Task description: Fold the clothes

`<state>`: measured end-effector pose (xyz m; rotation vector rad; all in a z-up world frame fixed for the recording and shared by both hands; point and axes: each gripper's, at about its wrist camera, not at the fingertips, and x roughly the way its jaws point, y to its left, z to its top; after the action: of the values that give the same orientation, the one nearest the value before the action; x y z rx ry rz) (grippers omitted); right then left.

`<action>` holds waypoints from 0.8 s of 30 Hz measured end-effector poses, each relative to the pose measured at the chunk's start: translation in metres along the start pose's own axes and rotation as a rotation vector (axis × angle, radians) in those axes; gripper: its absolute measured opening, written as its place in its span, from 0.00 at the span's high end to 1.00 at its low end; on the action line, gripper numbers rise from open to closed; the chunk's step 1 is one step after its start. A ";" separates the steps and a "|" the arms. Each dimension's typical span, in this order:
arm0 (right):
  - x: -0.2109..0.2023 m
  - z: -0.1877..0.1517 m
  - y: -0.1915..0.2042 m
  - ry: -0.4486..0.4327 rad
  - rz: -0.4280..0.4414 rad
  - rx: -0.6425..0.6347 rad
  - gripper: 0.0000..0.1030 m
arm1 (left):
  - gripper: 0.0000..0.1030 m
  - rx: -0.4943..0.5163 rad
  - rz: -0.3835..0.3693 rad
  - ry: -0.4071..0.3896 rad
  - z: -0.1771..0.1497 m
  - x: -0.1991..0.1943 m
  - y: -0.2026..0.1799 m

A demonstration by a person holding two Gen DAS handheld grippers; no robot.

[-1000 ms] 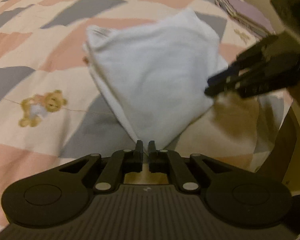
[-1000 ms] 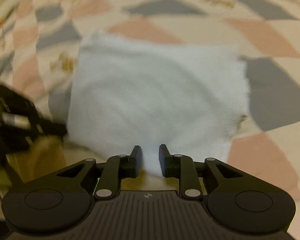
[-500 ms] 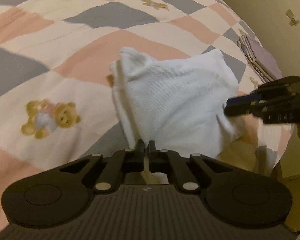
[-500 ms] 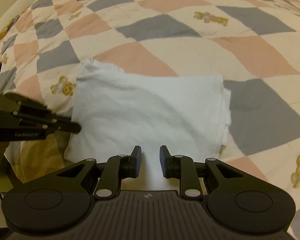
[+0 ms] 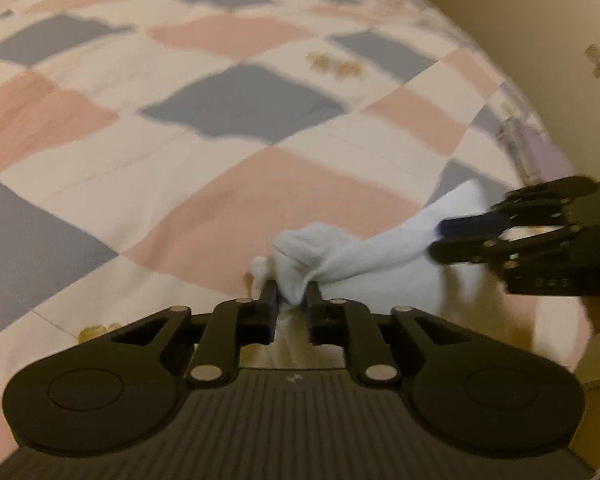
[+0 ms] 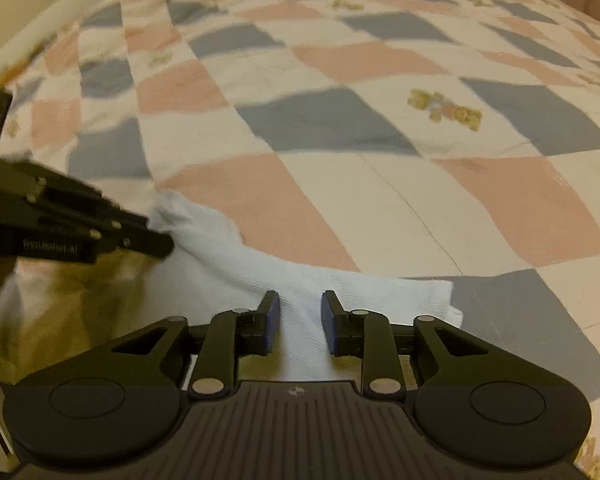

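We have left tongs [image 5: 291,300] pinching the bunched cloth [image 5: 364,260] corner; right tongs [image 6: 299,312] spread, cloth edge between, over the bed [image 6: 340,140].

Folded white knit cloth [image 5: 352,260]: now bunched lower right of frame, earlier flat.
Left gripper [image 5: 292,300]: jaws wider.

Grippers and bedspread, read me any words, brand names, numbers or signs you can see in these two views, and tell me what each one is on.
Left gripper, side of its body, right wrist view: a line of pale lettering, too blurred to read.
Right gripper, side of its body, left wrist view: a few pale characters, too blurred to read.
Both grippers' ribbed bases: a small pale logo mark, no letters.
Bedspread and white cloth: no text, only bear prints.
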<state>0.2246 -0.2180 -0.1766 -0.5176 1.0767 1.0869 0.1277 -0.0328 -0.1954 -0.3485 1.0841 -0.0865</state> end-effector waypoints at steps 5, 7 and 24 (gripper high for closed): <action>-0.006 -0.010 -0.026 0.006 -0.061 0.055 0.92 | 0.88 -0.022 -0.006 0.025 0.000 0.006 0.006; -0.018 -0.014 -0.034 -0.020 -0.106 0.095 0.80 | 0.88 -0.020 -0.006 0.029 0.000 0.004 0.006; -0.015 -0.037 -0.076 -0.015 -0.096 0.324 1.00 | 0.92 -0.015 0.005 0.025 0.009 0.008 0.001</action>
<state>0.2757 -0.2856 -0.1904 -0.2979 1.1756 0.8110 0.1388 -0.0319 -0.1986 -0.3588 1.1111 -0.0784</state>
